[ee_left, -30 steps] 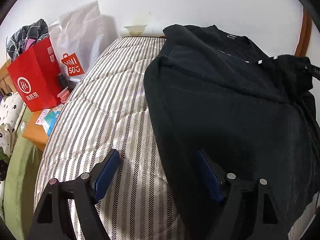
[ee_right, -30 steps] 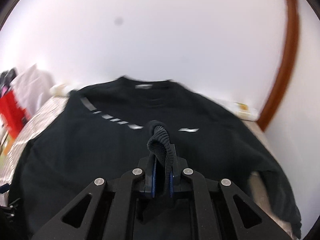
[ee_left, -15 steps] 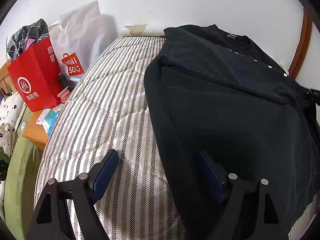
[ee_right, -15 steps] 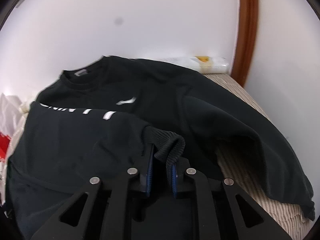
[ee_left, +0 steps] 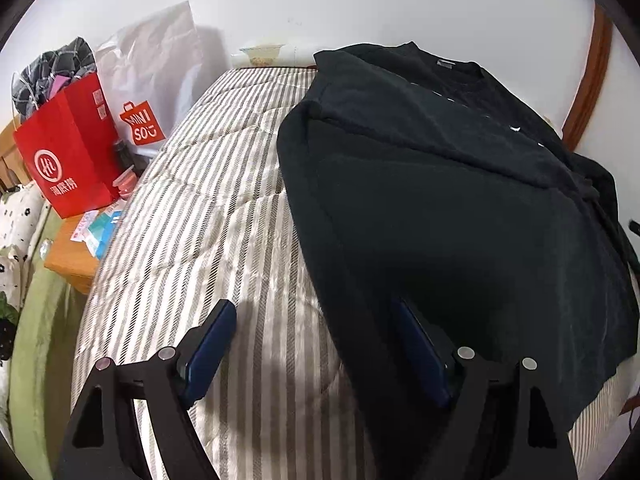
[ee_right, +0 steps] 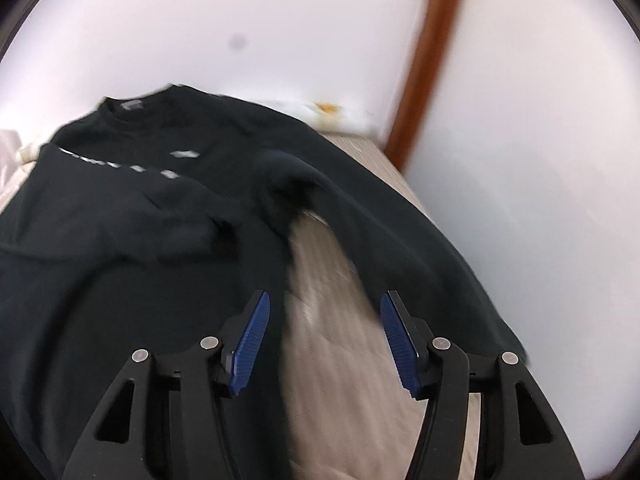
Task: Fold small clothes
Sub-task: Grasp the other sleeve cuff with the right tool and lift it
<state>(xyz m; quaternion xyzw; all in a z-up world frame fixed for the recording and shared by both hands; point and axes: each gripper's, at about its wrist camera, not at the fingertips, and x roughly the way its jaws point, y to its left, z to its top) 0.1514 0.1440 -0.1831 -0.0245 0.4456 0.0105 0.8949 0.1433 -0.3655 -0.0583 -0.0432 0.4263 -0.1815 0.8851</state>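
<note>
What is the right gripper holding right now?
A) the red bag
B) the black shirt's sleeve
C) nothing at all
C: the right gripper is open, its blue fingers spread wide with only the striped bed showing between them, and the black sweatshirt lies loose on the bed.

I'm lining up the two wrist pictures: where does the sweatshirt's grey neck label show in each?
Left wrist: the grey neck label sits upper right, at the collar near the wall.
Right wrist: the same label sits upper left, blurred.
Shared landmark: the brown wooden trim on the wall.
</note>
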